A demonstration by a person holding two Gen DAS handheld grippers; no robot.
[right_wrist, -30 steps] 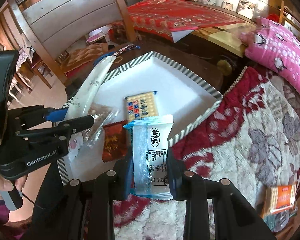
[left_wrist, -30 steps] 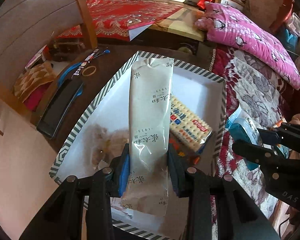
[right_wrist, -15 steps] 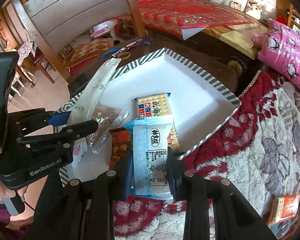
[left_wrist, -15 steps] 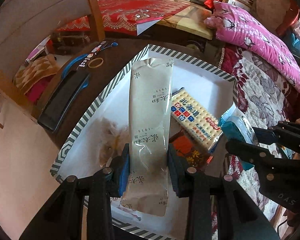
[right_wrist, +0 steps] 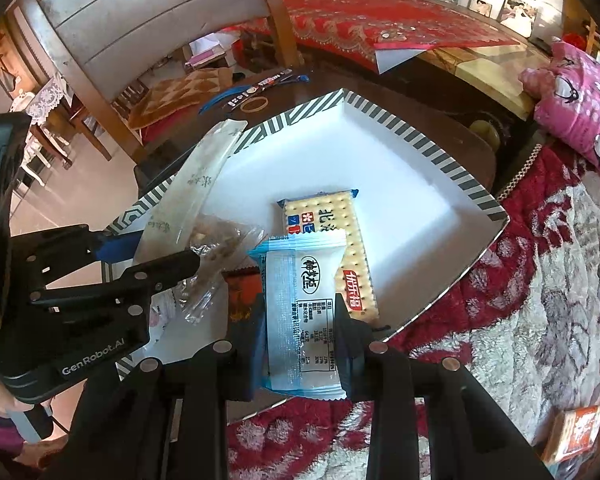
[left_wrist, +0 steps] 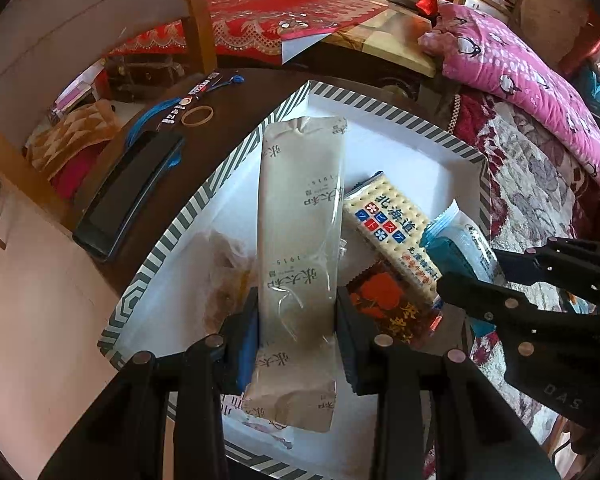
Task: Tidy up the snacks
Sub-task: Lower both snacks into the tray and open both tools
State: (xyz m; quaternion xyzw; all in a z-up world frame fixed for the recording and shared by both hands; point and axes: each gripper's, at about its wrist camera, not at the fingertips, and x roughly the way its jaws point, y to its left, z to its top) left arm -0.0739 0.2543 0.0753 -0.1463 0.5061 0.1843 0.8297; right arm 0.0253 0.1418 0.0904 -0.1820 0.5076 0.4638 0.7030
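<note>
The white cardboard tray with striped rim (left_wrist: 416,108) holds a cracker pack (left_wrist: 392,228). Above it, the left gripper (left_wrist: 296,332) pinches a long beige wrapper (left_wrist: 300,216); the right gripper (right_wrist: 300,336) pinches a light-blue snack packet (right_wrist: 300,300).

Both wrist views close above tray (left_wrist: 476,156)

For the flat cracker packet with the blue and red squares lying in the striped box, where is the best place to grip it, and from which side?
Probably the far short end of the flat cracker packet, approached from above over the bare white floor of the striped-rim box. That end lies uncovered; the near end is hidden under the light blue wrapped snack held in the right tool. The packet lies flat, so pinch across its narrow width.
</note>
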